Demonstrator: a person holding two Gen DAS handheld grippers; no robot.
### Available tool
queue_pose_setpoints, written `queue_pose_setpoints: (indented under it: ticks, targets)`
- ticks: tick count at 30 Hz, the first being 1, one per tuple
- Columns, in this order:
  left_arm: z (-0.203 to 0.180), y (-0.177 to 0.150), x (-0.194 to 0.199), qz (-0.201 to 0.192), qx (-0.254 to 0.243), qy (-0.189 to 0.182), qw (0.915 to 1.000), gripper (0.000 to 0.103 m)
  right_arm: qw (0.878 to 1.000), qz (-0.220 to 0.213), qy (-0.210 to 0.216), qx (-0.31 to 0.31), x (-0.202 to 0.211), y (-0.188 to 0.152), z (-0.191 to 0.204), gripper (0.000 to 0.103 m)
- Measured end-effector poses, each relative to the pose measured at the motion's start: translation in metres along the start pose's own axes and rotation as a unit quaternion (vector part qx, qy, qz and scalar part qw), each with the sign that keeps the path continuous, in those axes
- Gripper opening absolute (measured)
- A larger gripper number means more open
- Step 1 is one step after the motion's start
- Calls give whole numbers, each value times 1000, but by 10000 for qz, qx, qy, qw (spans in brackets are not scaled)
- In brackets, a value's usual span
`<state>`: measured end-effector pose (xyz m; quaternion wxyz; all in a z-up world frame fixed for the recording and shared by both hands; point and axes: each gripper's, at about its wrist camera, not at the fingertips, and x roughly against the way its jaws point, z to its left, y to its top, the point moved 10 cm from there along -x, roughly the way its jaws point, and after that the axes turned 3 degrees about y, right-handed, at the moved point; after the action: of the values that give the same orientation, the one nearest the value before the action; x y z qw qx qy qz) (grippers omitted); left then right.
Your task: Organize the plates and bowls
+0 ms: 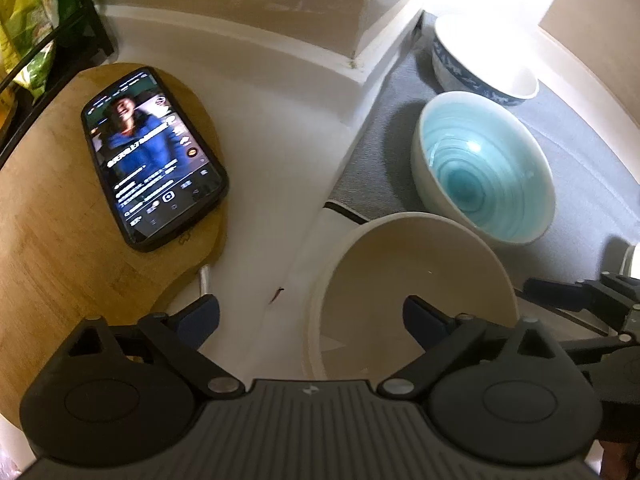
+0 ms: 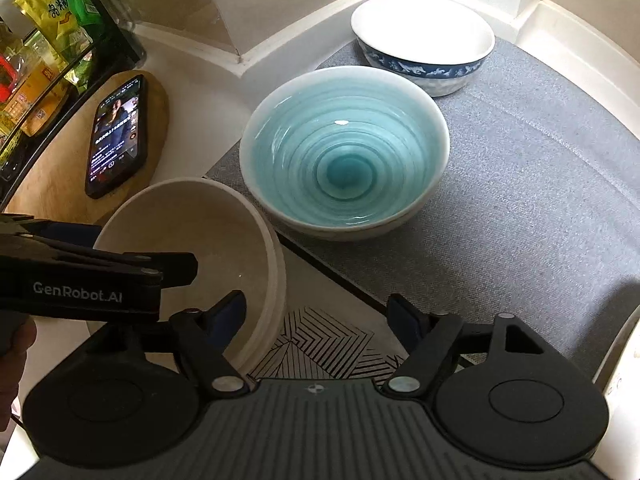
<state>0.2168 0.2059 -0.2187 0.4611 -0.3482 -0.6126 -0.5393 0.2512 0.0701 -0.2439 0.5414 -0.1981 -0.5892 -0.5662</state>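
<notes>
- Left tongs point(image 1: 312, 316) released, spread over the cream bowl point(image 1: 416, 280).
- Right tongs point(image 2: 316, 316) released, nothing gripped.
- Turquoise bowl point(image 2: 344, 152) at twelve o'clock on grey mat point(image 2: 520, 200).

Home kitchen counter: bowls point(image 2: 344, 152), cutting board point(image 1: 60, 208), snack packets point(image 2: 52, 12)

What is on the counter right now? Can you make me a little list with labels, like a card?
nearest bowl: cream bowl, tilted, off the mat
middle bowl: turquoise swirl bowl, upright on the grey mat
far bowl: blue-patterned bowl, upright on the mat
phone: screen lit, lying on a wooden board
left gripper: open, over the cream bowl's rim
right gripper: open, holding nothing
</notes>
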Motion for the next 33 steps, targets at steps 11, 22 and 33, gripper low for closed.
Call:
queue_pose_setpoints:
  ticks: [11,22,33]
  targets:
    - [-12,0,-1,-2,-276,-24,9996,84,10000,-6,67,73,-4,-2,4,64]
    - [-21,-8,5,23,-469,-213,9987,22,9993,-88,60,371,2,-2,12,13]
    - [-57,-20,4,108,-741,-562,9956,22,9998,52,-139,100,14,-18,-17,12]
